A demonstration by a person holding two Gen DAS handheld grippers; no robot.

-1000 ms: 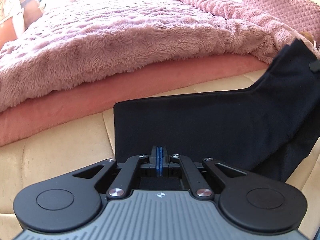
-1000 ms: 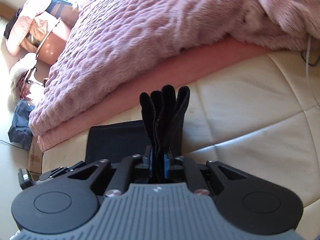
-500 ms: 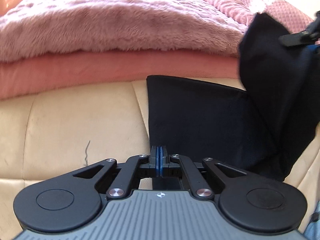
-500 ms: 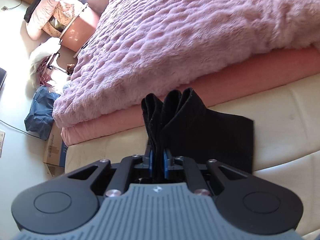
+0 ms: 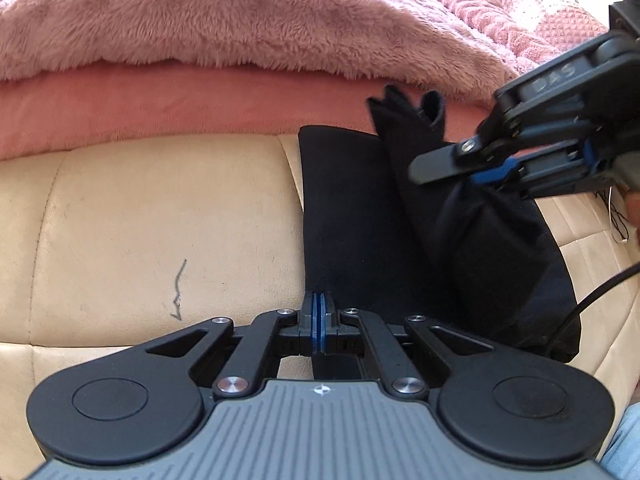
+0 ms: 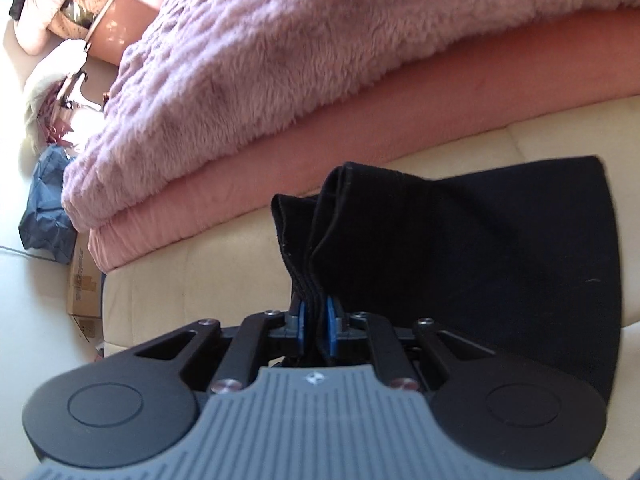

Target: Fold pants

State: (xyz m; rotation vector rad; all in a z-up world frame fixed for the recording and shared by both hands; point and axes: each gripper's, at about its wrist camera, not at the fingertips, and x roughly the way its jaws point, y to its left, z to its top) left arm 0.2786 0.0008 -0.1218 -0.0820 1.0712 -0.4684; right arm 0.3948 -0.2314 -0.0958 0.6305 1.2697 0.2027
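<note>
We find the black pants (image 5: 360,216) lying on the cream quilted cushion (image 5: 140,232), just in front of the pink fleece blanket (image 5: 240,20) and the salmon pad (image 5: 160,100) under it. One end of the garment is flat on the cushion; the other end is lifted off it.

The right gripper (image 6: 315,320) is pinching a bunched stack of fabric layers between its blue pads (image 6: 331,316), and that stack stands up past the fingertips. In the left wrist view the same gripper (image 5: 486,170) is over the flat portion, with cloth draping down from it in a loose fold.

The left gripper (image 5: 319,322) has its jaws pressed together at the near left corner of the flat portion. Whether a thin edge of cloth is caught between them we cannot tell.

In our judgement the step in hand is the cross-fold: the lifted end is being carried over the flat end. The next move calls for lowering the held end until its edge meets the far left edge, then releasing. The loose drape may wrinkle if set down slack.
</note>
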